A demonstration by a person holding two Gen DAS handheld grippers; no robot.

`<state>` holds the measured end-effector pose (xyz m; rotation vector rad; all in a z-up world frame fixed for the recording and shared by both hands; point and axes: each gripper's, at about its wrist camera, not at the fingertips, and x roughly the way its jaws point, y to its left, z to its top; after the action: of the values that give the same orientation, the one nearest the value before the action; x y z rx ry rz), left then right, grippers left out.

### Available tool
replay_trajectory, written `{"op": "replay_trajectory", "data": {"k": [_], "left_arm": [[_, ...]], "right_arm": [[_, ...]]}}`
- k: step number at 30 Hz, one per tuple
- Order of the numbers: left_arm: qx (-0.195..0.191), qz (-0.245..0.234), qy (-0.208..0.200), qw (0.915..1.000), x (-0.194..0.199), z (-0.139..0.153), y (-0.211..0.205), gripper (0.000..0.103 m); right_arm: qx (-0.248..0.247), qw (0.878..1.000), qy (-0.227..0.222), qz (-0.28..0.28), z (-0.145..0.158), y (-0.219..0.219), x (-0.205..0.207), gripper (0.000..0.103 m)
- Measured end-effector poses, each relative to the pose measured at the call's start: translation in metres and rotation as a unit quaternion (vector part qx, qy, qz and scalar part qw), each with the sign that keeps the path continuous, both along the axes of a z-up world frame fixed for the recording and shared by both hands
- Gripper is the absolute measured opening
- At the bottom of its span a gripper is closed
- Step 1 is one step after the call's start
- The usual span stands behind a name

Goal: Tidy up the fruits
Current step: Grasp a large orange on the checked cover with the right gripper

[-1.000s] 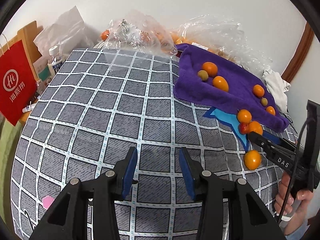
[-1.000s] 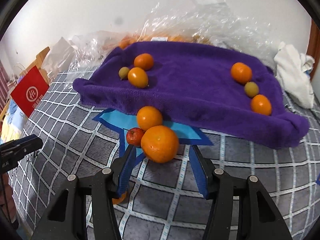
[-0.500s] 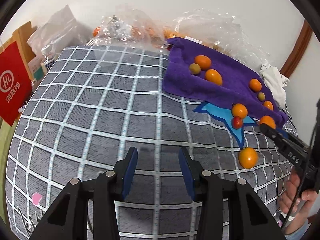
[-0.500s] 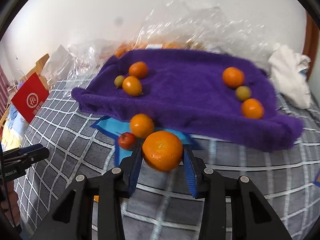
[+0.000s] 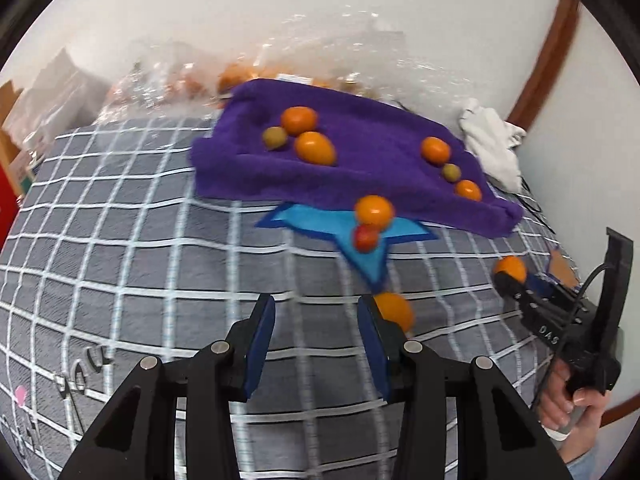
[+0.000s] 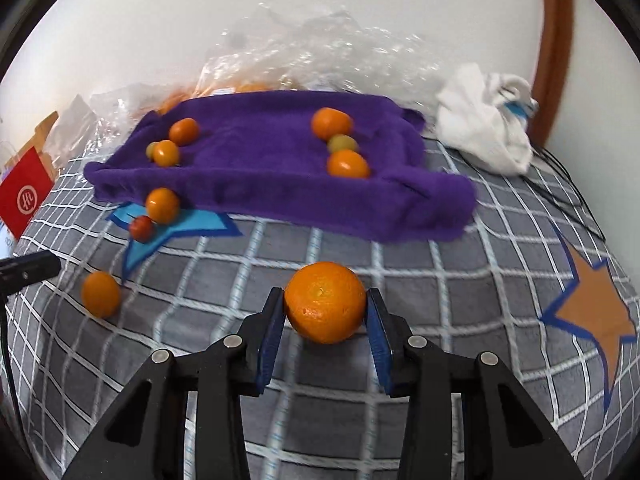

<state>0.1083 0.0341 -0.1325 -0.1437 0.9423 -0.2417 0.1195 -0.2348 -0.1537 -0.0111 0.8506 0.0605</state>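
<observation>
Right gripper (image 6: pixel 325 312) is clamping the large round orange mandarin (image 6: pixel 325 307), carrying it; left gripper (image 5: pixel 316 322) is hanging part-open, empty. Next: likely setting it on the purple fleece towel (image 6: pixel 264 160).

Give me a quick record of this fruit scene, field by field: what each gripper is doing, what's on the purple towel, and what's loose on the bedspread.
right gripper: jaws shut on a large orange, having just closed on it
left gripper: jaws apart, nothing between them
purple towel: two groups of three fruits, each two orange and one green
blue star patch: one orange fruit and a small red fruit
checked bedspread: one loose orange fruit
</observation>
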Motion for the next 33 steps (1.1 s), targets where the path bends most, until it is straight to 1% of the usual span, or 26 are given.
{"op": "replay_trajectory", "data": {"k": [1,2,5,9,13,15,19,21,23,24,27,30,33], "left_arm": [[0.000,-0.004,0.003,1.0000,0.002,0.000,-0.005,0.047],[0.000,-0.008,0.006,0.9999,0.003,-0.001,-0.009,0.048],[0.010,-0.018,0.014,0.9997,0.006,-0.004,-0.026,0.048],[0.008,-0.031,0.022,0.9992,0.008,-0.009,-0.045,0.048],[0.029,-0.031,0.032,0.9986,0.010,-0.017,-0.059,0.048],[0.034,-0.028,0.035,0.9984,0.011,-0.021,-0.063,0.048],[0.039,-0.014,0.027,0.9988,0.010,-0.026,-0.065,0.048],[0.042,-0.009,0.022,0.9988,0.009,-0.026,-0.066,0.047],[0.048,-0.004,0.016,0.9987,0.007,-0.026,-0.065,0.039],[0.055,0.000,0.011,0.9984,0.006,-0.027,-0.065,0.033],[0.054,-0.006,0.003,0.9985,0.002,-0.026,-0.059,0.033],[0.065,0.003,-0.007,0.9979,0.001,-0.023,-0.049,0.033],[0.066,0.020,-0.012,0.9976,0.009,-0.020,-0.032,0.033]], "right_arm": [[0.005,1.000,0.001,-0.001,-0.001,-0.004,-0.001,0.040],[0.009,1.000,0.002,-0.002,-0.002,-0.008,-0.003,0.040],[0.014,1.000,-0.001,-0.005,-0.004,-0.018,-0.006,0.040],[0.026,1.000,-0.002,-0.006,-0.006,-0.026,-0.007,0.040],[0.048,0.999,-0.003,-0.002,-0.006,-0.031,-0.008,0.040],[0.064,0.998,0.000,0.002,-0.007,-0.034,-0.007,0.040],[0.090,0.996,0.004,0.002,-0.009,-0.039,-0.007,0.040],[0.096,0.995,0.004,0.002,-0.009,-0.040,-0.008,0.040],[0.097,0.995,0.006,0.002,-0.009,-0.040,-0.008,0.040],[0.097,0.995,0.006,0.002,-0.009,-0.040,-0.008,0.040],[0.099,0.995,0.006,0.003,-0.009,-0.039,-0.007,0.040],[0.097,0.995,0.005,0.003,-0.008,-0.039,-0.008,0.040],[0.071,0.998,0.002,0.002,-0.006,-0.032,-0.009,0.040]]}}
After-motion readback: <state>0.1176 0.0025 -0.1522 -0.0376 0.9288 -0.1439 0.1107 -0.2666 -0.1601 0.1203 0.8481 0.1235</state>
